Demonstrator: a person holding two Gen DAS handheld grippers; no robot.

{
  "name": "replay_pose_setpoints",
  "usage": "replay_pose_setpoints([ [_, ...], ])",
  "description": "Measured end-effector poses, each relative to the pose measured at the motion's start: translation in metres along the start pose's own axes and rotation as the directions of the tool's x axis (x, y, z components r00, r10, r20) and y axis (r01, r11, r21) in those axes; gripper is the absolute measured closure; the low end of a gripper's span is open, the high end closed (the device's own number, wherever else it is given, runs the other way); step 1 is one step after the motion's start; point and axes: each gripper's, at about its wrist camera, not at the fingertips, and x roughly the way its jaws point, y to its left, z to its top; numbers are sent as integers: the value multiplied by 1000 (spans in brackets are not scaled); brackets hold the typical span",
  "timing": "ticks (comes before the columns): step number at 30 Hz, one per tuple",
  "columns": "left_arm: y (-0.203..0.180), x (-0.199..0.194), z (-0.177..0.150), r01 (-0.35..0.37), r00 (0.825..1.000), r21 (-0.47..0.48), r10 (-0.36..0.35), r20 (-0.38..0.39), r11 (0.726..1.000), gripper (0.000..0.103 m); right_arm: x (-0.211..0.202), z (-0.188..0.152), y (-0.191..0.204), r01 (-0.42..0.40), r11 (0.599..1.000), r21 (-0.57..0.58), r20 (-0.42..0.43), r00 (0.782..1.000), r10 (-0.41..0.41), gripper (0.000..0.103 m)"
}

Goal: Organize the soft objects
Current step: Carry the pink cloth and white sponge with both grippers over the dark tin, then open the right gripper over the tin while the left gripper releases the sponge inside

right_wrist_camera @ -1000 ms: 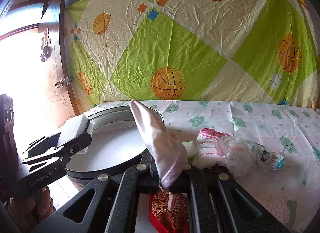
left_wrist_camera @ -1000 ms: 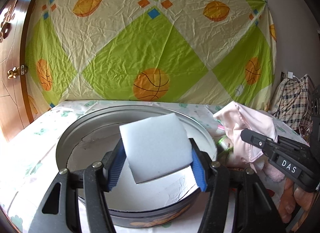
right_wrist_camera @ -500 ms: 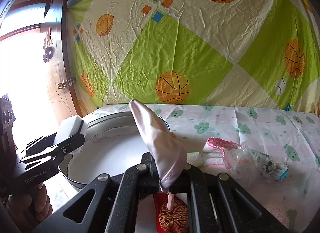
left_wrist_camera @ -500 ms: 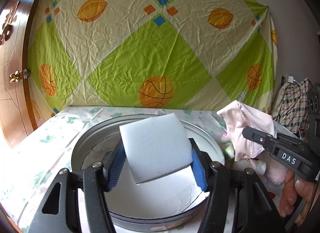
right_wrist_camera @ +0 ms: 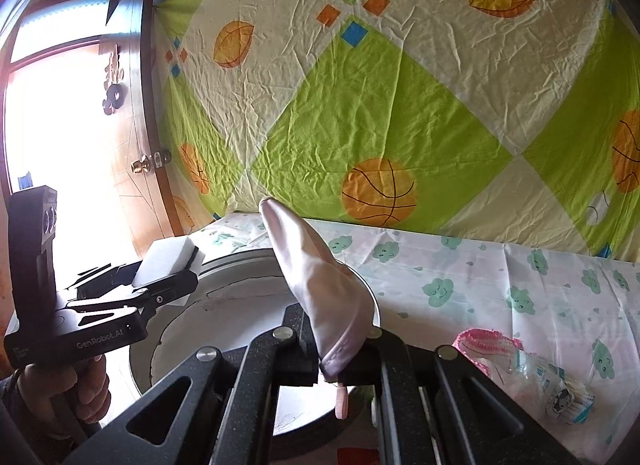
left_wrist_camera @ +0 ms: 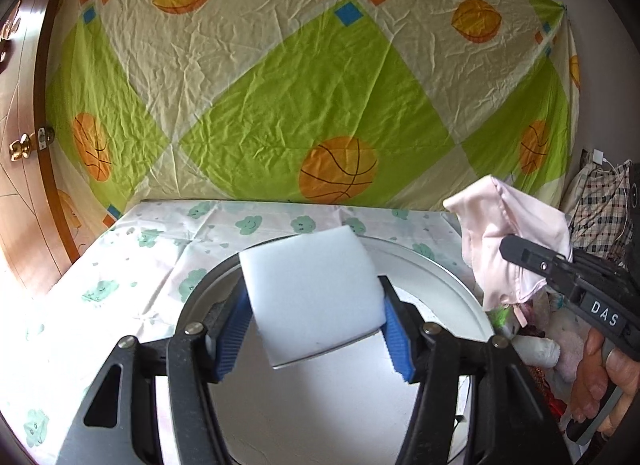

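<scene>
Both grippers are loaded and have risen over the last second, and both views now look further across the table than a moment ago. The left gripper (left_wrist_camera: 312, 329) pinches a white sponge block (left_wrist_camera: 312, 297) between its blue pads, the block standing tilted above the fingers. Below and ahead of that gripper lies the round metal tin (left_wrist_camera: 448, 277), whose near wall has dropped out of the left wrist view, so more of its pale inside and less of its outside shows. The right gripper (right_wrist_camera: 332, 361) has its jaws pressed together on the lower end of a pink cloth (right_wrist_camera: 324, 289), which stands up from the fingers in a soft cone. A second ago a red patterned item showed beneath the right gripper; only a sliver of red remains at the bottom edge.

Read together, this looks like a lift-and-carry stage: both soft things are clear of the table and held near the tin, which seems the likely place for them. To the right of the right gripper, a pink knitted piece (right_wrist_camera: 484, 341) and a plastic-wrapped packet (right_wrist_camera: 560, 393) remain on the table, so more sorting appears left.
</scene>
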Motion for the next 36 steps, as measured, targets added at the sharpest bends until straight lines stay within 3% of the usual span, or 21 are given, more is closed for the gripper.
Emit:
replay_pose_setpoints([
  [8,11,33,14,-3,994,-3,3,-111,1000,43,50,12,-3,-10,1000,19,-104,995,12,97],
  [21,29,70,21,-14,963,-29,6,-269,999,43,108,16,-7,9,1000,9,-245,970,-6,97],
  [32,34,84,20,-10,943,-20,3,-332,1000,41,130,11,-8,21,1000,7,-312,950,-18,97],
  [36,32,85,19,-5,941,-10,1,-339,1000,35,134,12,-10,26,1000,13,-323,946,-21,96],
])
